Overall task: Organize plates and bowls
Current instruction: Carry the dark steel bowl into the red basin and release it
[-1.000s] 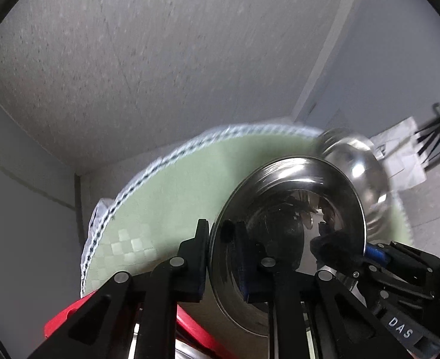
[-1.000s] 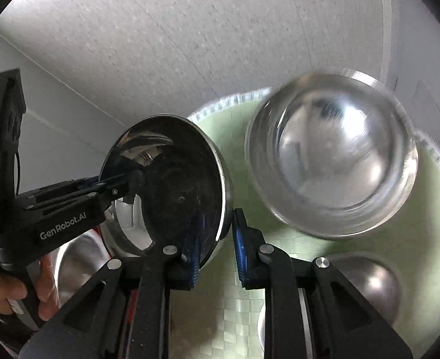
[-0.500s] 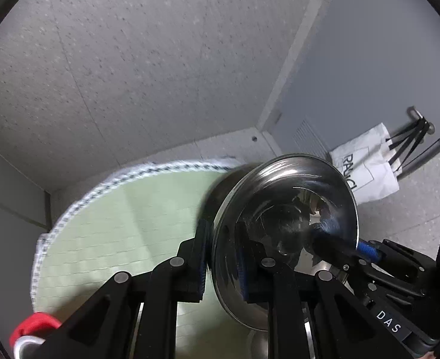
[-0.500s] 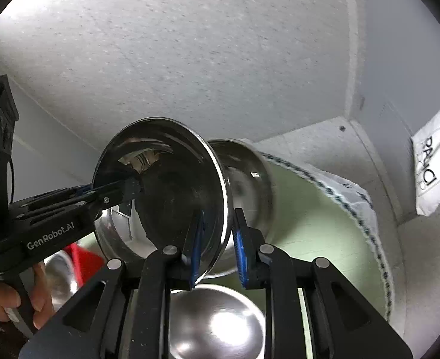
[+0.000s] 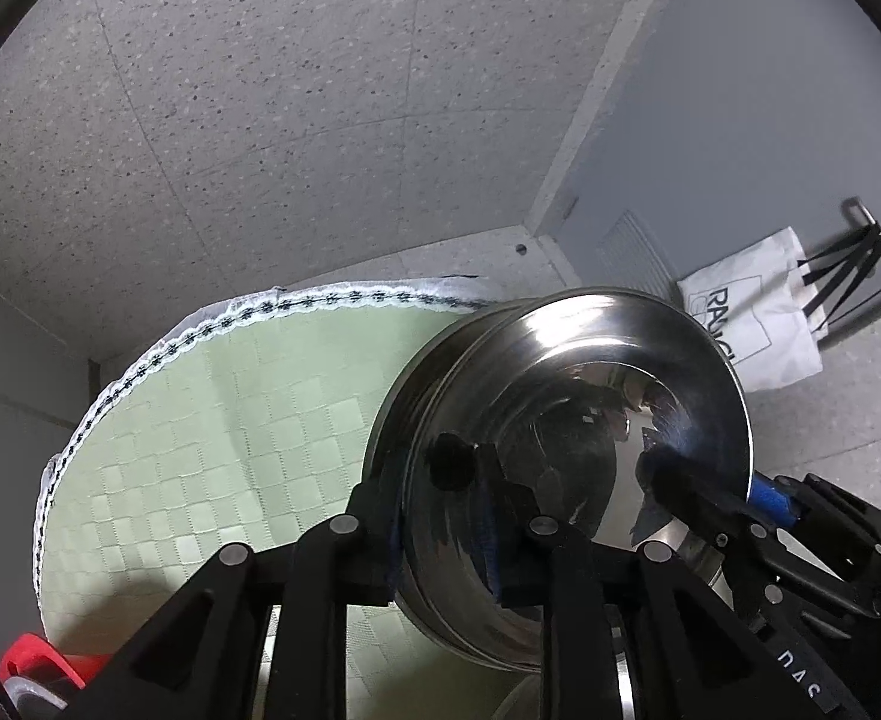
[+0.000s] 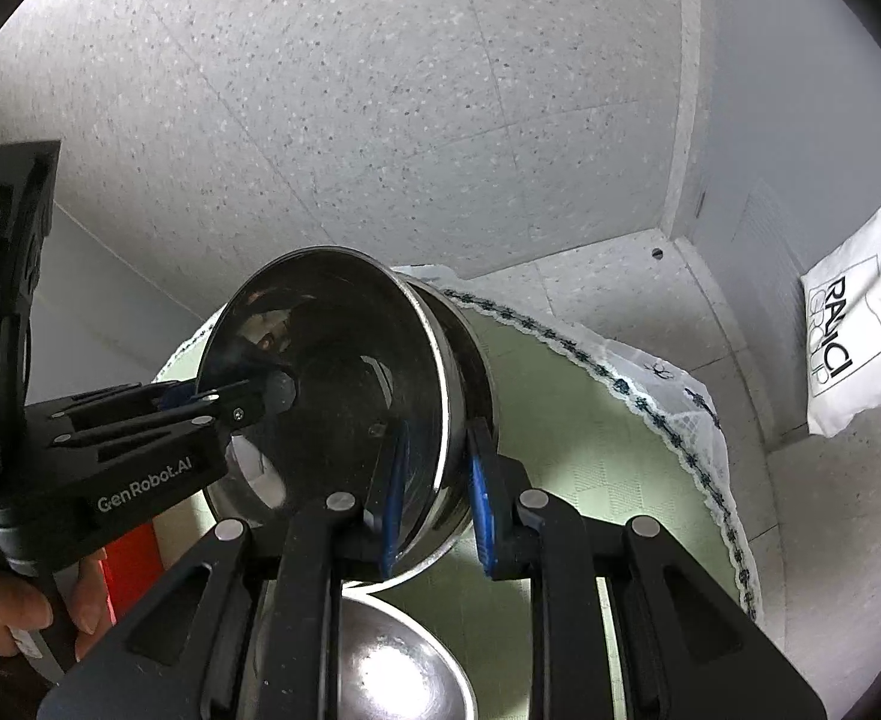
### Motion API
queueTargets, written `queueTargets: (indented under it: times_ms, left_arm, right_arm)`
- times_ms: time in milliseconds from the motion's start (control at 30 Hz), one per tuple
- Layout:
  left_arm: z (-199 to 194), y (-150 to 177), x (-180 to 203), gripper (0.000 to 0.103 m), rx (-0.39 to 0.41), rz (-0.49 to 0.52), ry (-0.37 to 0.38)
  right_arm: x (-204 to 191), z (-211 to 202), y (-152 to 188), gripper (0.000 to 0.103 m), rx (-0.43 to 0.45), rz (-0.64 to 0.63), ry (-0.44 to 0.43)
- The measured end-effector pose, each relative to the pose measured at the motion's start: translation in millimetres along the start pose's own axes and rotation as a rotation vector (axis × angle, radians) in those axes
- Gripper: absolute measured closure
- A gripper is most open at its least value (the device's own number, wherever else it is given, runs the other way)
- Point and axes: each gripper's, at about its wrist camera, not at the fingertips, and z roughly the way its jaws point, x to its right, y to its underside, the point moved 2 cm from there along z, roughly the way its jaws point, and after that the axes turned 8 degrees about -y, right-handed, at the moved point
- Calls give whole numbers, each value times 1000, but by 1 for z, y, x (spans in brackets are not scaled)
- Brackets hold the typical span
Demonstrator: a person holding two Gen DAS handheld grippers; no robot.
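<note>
Right wrist view: both grippers, left gripper [image 5: 446,516] and right gripper [image 6: 434,492], clamp opposite rims of tilted nested steel bowls [image 6: 344,396] above the green-clothed table [image 6: 590,450]; uneven pulls could slip them.

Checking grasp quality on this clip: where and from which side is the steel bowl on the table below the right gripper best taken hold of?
Take the bowl by its thin rim, one finger inside and one outside, coming from above. It seems to sit mouth-up on the green tablecloth, and its smooth rounded wall offers nothing else to pinch. The right gripper is shut on another bowl.
</note>
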Motion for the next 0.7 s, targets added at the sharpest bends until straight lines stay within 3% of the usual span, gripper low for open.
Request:
queueTargets:
  times_ms: [567,700]
  left_arm:
    - [-5,16,6,82,12,0,29]
    - [-3,18,11,71,5,10,27]
  right_arm:
    - [-11,-9,2,81,13,-49,99]
    - [-15,-9,5,81,17,-74,129]
